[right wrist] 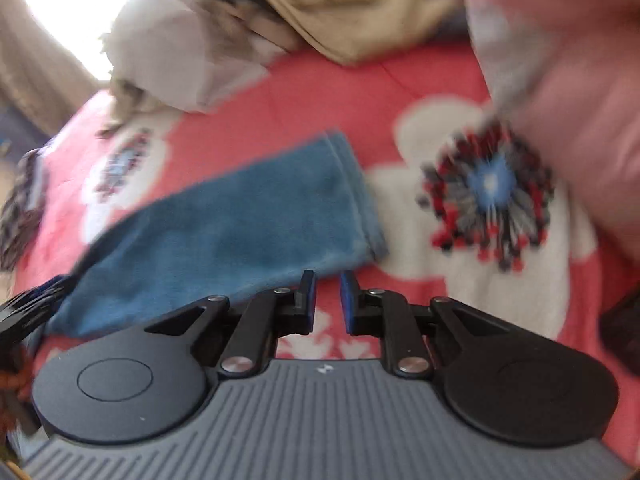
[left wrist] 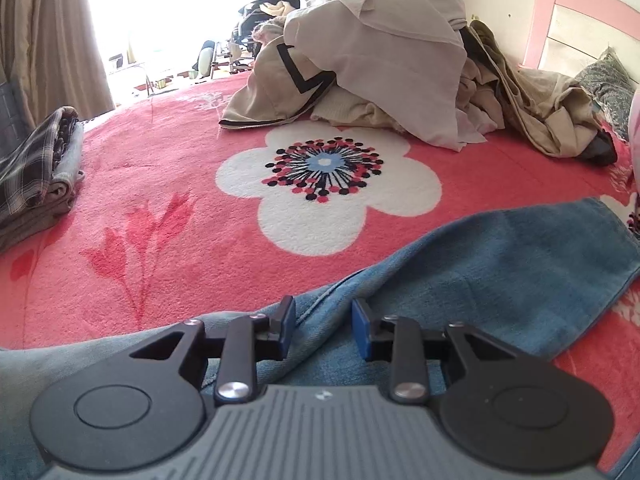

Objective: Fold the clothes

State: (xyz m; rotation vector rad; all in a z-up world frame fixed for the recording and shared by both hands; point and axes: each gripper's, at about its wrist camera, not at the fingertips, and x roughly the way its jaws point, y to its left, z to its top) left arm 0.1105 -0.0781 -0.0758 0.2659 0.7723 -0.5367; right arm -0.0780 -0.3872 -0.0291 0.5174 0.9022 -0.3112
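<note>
I am working on a bed covered by a pink blanket [left wrist: 168, 184] with big white flowers, and nothing here sits in a box or basket; the clothes simply lie on the blanket. At the far side, against the wall, a loose pile of clothes [left wrist: 400, 60] in beige, cream and pale grey is heaped up, with a dark piece at its right end beside the pink headboard [left wrist: 548, 20]. At the left edge of the bed a small stack of folded clothes [left wrist: 36, 160] rests, a plaid piece on top. The thing I am folding, a blue towel [left wrist: 500, 264], lies flat on the blanket close to me, running from under my left gripper [left wrist: 323, 322] out to the right. That gripper points down at the towel with its blue pads standing apart and a raised ridge of the towel between them; I cannot tell whether the pads actually press the cloth. In the right wrist view, which is smeared, the same towel [right wrist: 240, 216] lies as a folded strip with its layered end toward the flower. My right gripper [right wrist: 327, 296] hangs just off the towel's near edge, over bare blanket, its jaws a narrow gap apart and holding nothing.
</note>
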